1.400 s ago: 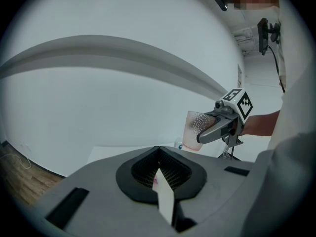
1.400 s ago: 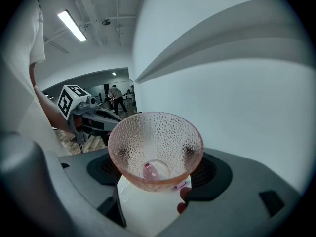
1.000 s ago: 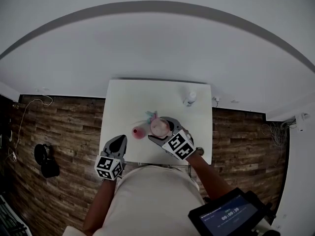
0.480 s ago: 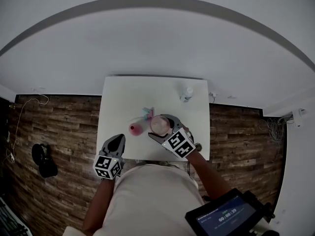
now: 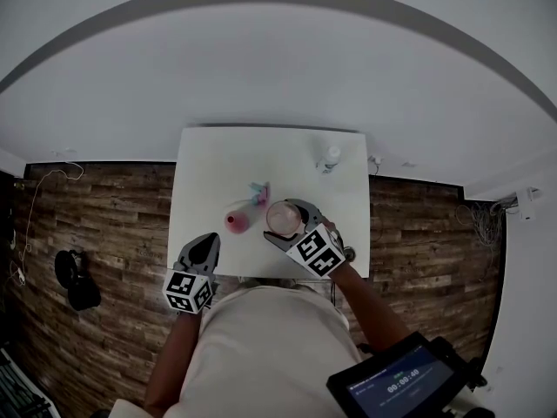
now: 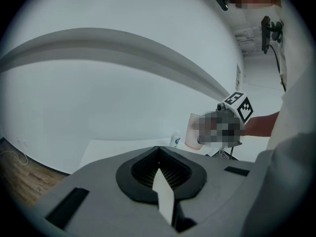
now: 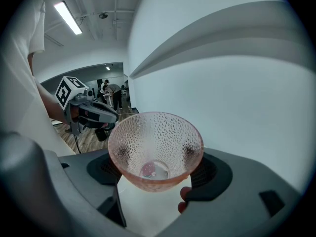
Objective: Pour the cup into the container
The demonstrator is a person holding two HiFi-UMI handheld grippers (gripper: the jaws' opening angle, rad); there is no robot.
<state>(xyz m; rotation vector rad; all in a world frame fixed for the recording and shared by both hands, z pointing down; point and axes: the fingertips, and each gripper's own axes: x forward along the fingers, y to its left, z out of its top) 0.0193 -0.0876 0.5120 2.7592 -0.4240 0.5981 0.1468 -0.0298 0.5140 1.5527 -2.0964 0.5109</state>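
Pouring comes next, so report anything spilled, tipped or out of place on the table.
Nothing stands out: the pink cup is gripped in the right tool, and the white table shows no spill.

The white table (image 5: 209,159) is rectangular and stands with its far edge at the white wall (image 5: 278,59), on a floor (image 5: 113,225) of dark wooden planks. Near the far right corner of the table a small white bottle (image 5: 329,158) stands upright. Closer to the front edge, a little left of the middle, stands a pink container (image 5: 237,221). Just behind it lies a small blue and pink thing (image 5: 259,191), too small to tell what it is.
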